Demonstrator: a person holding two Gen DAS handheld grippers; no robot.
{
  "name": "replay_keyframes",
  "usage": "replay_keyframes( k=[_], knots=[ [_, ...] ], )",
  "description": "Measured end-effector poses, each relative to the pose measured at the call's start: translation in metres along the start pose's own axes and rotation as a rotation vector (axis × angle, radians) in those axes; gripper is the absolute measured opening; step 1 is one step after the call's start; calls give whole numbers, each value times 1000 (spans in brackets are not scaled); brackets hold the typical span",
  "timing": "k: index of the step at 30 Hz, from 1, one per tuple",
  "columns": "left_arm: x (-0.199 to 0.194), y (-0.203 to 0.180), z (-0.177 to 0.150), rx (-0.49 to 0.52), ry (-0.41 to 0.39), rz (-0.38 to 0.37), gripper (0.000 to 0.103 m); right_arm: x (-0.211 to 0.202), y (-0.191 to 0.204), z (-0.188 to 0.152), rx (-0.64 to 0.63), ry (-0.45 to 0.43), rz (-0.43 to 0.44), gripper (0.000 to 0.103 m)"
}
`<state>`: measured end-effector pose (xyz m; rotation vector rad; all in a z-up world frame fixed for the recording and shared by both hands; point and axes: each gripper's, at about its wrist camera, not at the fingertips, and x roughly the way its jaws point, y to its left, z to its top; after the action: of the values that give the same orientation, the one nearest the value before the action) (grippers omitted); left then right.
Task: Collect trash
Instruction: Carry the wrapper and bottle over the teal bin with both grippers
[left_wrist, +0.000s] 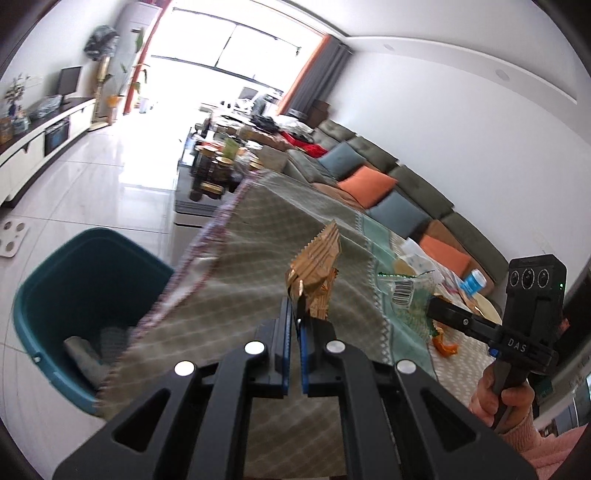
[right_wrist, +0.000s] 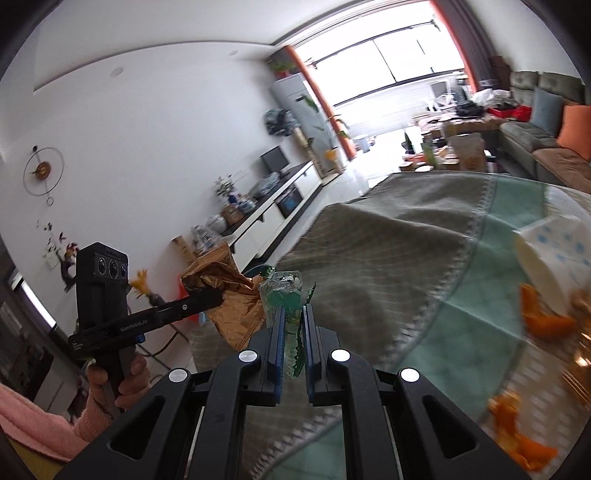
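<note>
- Left gripper (left_wrist: 294, 295): jaws nearly closed, pinching a crumpled gold wrapper (left_wrist: 317, 266) at its lower end. The wrapper stands up above the fingertips, over the tablecloth (left_wrist: 258, 229).
- Right gripper (right_wrist: 293, 314): jaws narrow, clamped on a clear and green wrapper (right_wrist: 286, 291). Part of it hangs down between the blue pads; its print cannot be read.
- In the right wrist view the left gripper (right_wrist: 218, 295) comes in from the left, held by a hand (right_wrist: 122, 380) in a pink sleeve. The gold wrapper (right_wrist: 229, 295) hides its fingertips.
- In the left wrist view the right gripper (left_wrist: 434, 308) is seen from the side, and its tips are lost against the litter behind.
- Bin (left_wrist: 81, 295): teal, on the floor just beside the table's left edge. The hanging cloth covers its near right side. Something pale lies inside, too blurred to name.
- Remaining litter on the right part of the table: a barcoded clear wrapper (left_wrist: 402, 291), orange peel (right_wrist: 546, 317) and a blue-patterned paper cup (right_wrist: 554, 258), all smeared by blur and partly cut off at the frame edge.
- Edges: the cloth's fringed border (left_wrist: 207, 240) drops over the left side of the table; the far edge ends near a cluttered low table (left_wrist: 221, 162).
- Open room: bare tiled floor (left_wrist: 110, 177) lies left of the table, around the bin. A sofa (left_wrist: 388, 173) with cushions runs close along the right.
</note>
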<state>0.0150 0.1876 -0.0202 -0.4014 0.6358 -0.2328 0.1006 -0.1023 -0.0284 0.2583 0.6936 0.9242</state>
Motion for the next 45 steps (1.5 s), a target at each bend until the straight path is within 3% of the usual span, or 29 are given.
replay_keyframes(
  k=[22,35,45],
  knots=[
    [-61,79,16,-117,-121,220,6,95,49,31,-89,117,143,9],
    [-58,109,11,-169,-105,289,6,147,63,41,-64,184,177,9],
    [-47,123,7,-193,-79,328,6,186,70,37,-67,246,136,9]
  ],
)
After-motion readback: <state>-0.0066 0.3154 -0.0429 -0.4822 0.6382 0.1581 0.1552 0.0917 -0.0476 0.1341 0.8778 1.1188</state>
